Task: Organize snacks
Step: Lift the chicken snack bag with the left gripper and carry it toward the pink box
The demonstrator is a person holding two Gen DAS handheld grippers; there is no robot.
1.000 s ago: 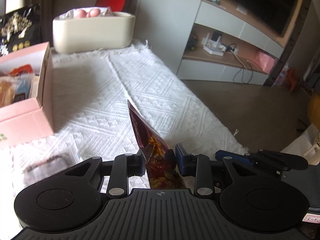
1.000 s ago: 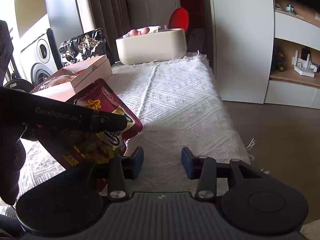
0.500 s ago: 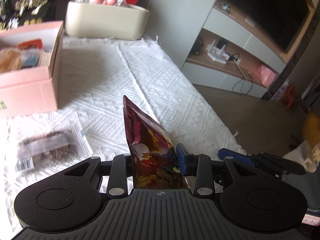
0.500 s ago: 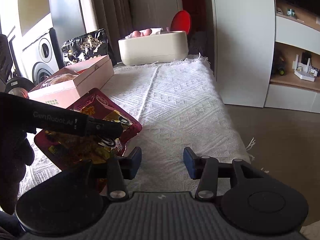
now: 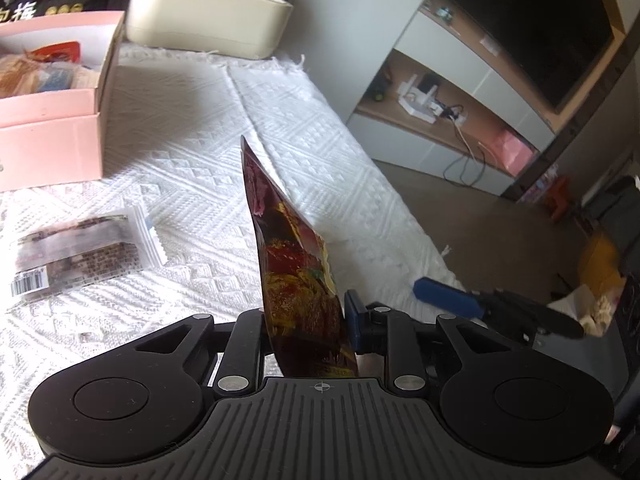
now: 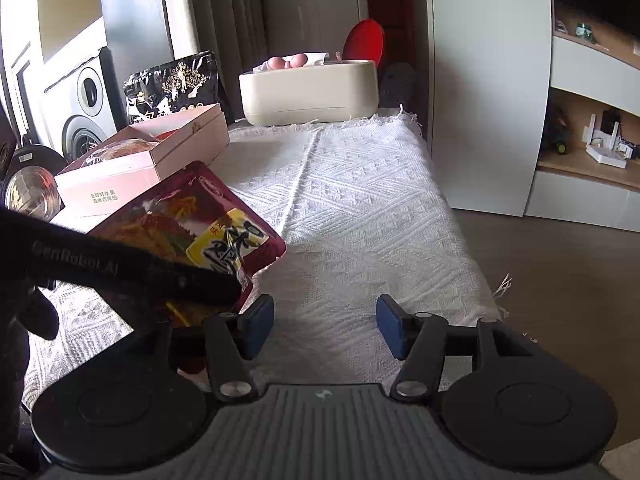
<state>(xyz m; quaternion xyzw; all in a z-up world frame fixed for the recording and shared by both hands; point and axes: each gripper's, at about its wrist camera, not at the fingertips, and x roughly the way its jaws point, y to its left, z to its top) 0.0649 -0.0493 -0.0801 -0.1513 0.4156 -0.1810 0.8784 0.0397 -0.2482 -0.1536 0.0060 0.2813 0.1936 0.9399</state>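
Between the left gripper [image 5: 306, 326] pads, dark red snack bag [image 5: 288, 248] pinched upright, right gripper [image 6: 324, 328] spread empty

White woven cloth [image 6: 360, 216] covers the table. Beyond it: dark television [image 5: 532, 28] above a wooden shelf [image 5: 436, 120], washing machine [image 6: 80, 100] at left, red round object [image 6: 366, 38].

Left pad of the left gripper [image 5: 306, 322] hidden behind the red snack pouch [image 5: 294, 280]; pink box [image 5: 52, 128] cut by the frame's left edge, its contents indistinct; clear packet [image 5: 82, 254] blurred, its label unreadable; black bag [image 6: 172, 88] partly hidden behind the box.
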